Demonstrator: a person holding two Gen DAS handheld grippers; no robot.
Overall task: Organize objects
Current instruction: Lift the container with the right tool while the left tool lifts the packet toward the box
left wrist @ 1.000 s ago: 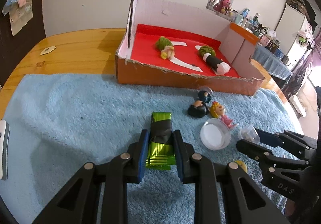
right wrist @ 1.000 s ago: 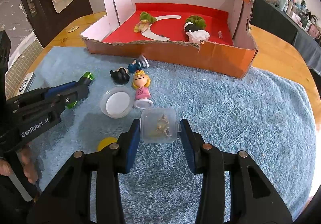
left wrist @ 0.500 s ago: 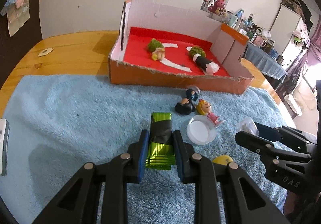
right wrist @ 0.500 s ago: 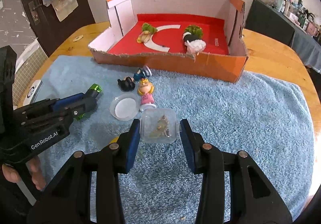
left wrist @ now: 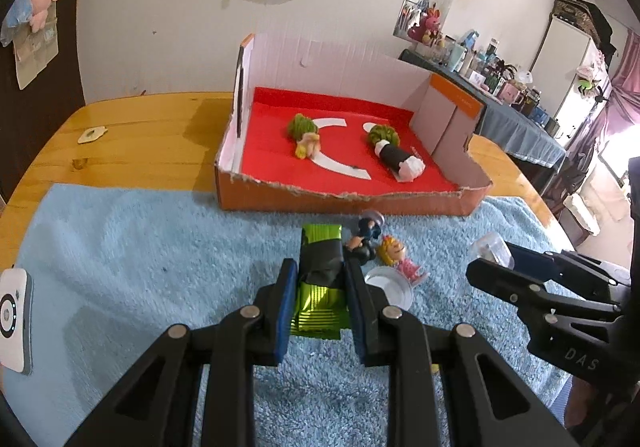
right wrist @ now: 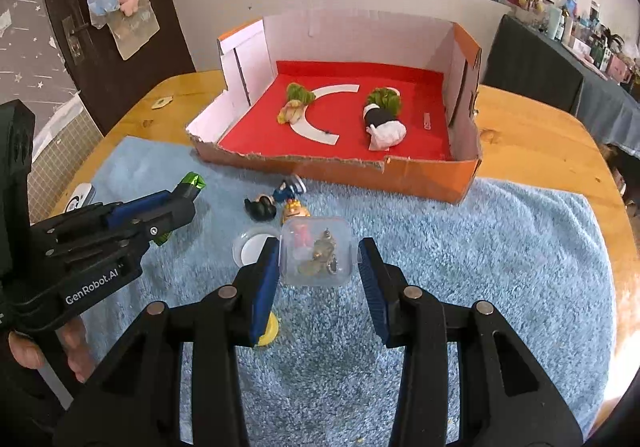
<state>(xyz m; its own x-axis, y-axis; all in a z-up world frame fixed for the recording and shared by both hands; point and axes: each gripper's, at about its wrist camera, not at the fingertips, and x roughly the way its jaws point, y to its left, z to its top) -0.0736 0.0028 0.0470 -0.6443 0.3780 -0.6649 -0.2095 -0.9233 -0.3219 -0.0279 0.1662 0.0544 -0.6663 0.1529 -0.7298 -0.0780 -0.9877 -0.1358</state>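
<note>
My left gripper (left wrist: pixel 318 279) is shut on a green foil packet (left wrist: pixel 320 289) with a black band and holds it above the blue towel (left wrist: pixel 132 247). My right gripper (right wrist: pixel 318 263) is shut on a small clear plastic box (right wrist: pixel 316 257) with trinkets inside, lifted above the towel (right wrist: pixel 480 259). The open cardboard box with a red floor (left wrist: pixel 348 203) (right wrist: pixel 336 167) stands behind the towel and holds two green-haired dolls (right wrist: pixel 298 101) (right wrist: pixel 382 115). Three small figures (left wrist: pixel 394 253) (right wrist: pixel 262 207) lie on the towel in front of the box.
A round clear lid (left wrist: pixel 386 283) (right wrist: pixel 252 247) and a yellow disc (right wrist: pixel 268 329) lie on the towel near the figures. A white device (left wrist: pixel 14 321) rests at the towel's left edge. The wooden table (left wrist: pixel 132 135) surrounds the towel.
Both grippers have risen and pulled back with their loads. The box and figures look farther away and lower in both views.
</note>
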